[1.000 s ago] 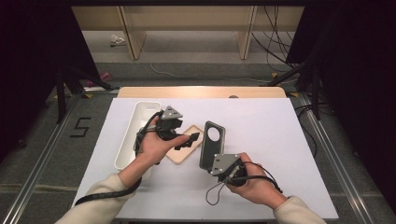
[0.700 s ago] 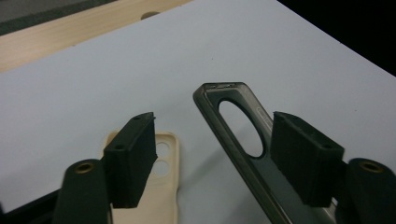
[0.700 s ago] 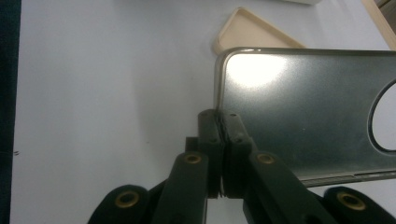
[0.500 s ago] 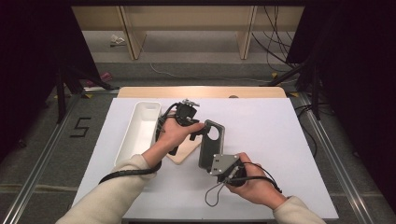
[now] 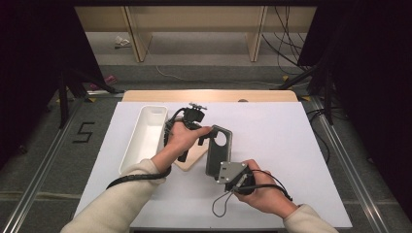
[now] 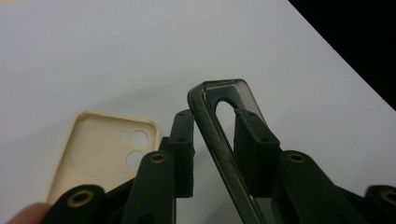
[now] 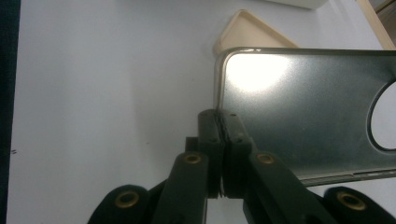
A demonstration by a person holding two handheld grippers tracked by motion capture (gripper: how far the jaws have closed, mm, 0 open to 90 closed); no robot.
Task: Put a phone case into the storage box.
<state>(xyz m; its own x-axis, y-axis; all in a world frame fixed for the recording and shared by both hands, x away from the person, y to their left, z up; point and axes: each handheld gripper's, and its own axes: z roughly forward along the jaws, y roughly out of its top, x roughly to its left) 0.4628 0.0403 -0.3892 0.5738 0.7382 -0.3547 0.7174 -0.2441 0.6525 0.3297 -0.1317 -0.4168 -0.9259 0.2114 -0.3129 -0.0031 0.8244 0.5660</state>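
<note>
Two phone cases are in play on the white table (image 5: 291, 145) — a dark smoky translucent case (image 5: 219, 150) and a cream case (image 6: 100, 151).

Right gripper (image 5: 232, 175): jaws pressed together on the bottom edge of the dark case, pinching its rim; in the right gripper view the pads meet w/ the thin wall between them, and the case's flat back w/ its round camera cutout runs off to the right. Case is held up off the table, tilted on edge, near the table's middle.

Left gripper (image 5: 204, 136): at the case's far end, by the camera cutout. Left gripper view shows one jaw outside the case wall and the other inside the cutout, rim standing between them. Jaws have just been closing; a narrow gap remains on the outer side, so the pads aren't clearly pressing yet — cannot tell if it's a firm grip.

Cream case lies flat on the table, inside up, just beside and partly under the left hand (image 5: 182, 138). White tray (image 5: 145, 138) sits along the table's left part, apart from both cases.
</note>
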